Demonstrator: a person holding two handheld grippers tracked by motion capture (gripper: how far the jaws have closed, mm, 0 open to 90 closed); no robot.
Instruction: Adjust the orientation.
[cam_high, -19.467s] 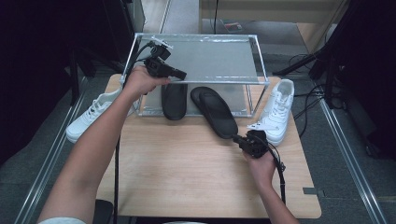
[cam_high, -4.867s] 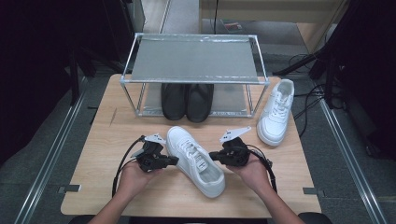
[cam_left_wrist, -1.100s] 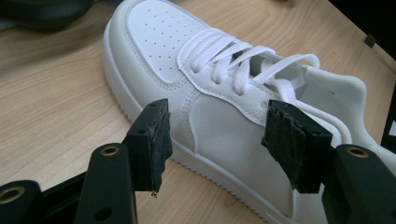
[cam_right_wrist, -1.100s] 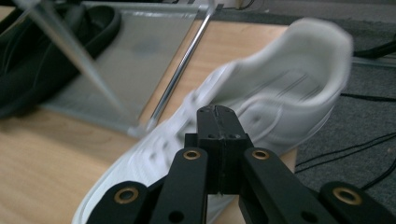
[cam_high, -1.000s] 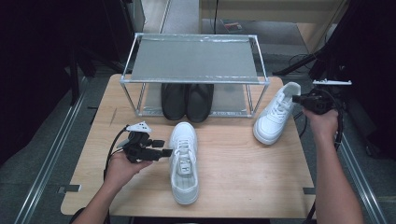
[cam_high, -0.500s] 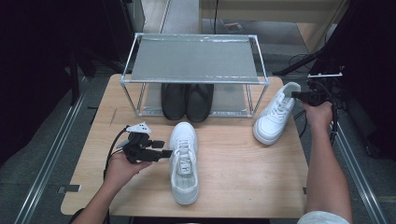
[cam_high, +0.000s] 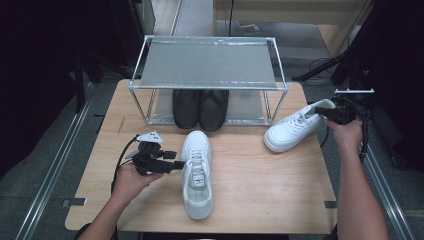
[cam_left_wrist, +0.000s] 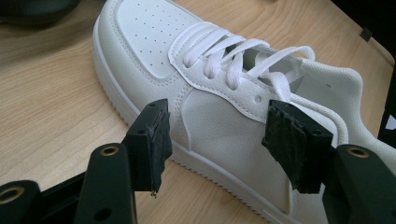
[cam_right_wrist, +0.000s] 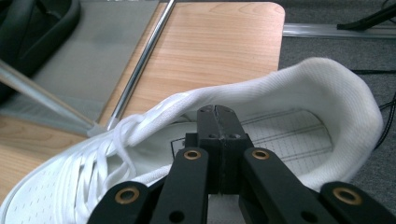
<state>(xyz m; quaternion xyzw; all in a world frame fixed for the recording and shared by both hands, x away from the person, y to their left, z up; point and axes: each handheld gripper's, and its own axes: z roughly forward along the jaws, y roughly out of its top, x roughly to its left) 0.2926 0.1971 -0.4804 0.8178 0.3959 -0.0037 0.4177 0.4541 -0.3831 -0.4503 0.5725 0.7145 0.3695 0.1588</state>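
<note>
Pairing up the white sneakers looks like the step in hand, with one shoe already lying mid-counter and the other not yet brought over. At the left of the high view, the left gripper rests low over the counter, its jaws standing apart and aimed at the flank of the near white sneaker; the left gripper view shows the black pads just short of the leather side panel, gripping nothing. That sneaker lies lengthwise in front of the shoe rack, toe toward the pair of black shoes tucked on the rack's lower shelf. Farther right, the second white sneaker sits at the counter's right edge, beside the rack's right leg, heel overhanging toward the right gripper. In the right gripper view its jaws are pressed together with nothing between them, the tips poised just above the sneaker's opening, over the insole. My judgement is that the next move calls for parting those jaws, pinching the heel collar, then carrying the shoe left to set it alongside its mate.
</note>
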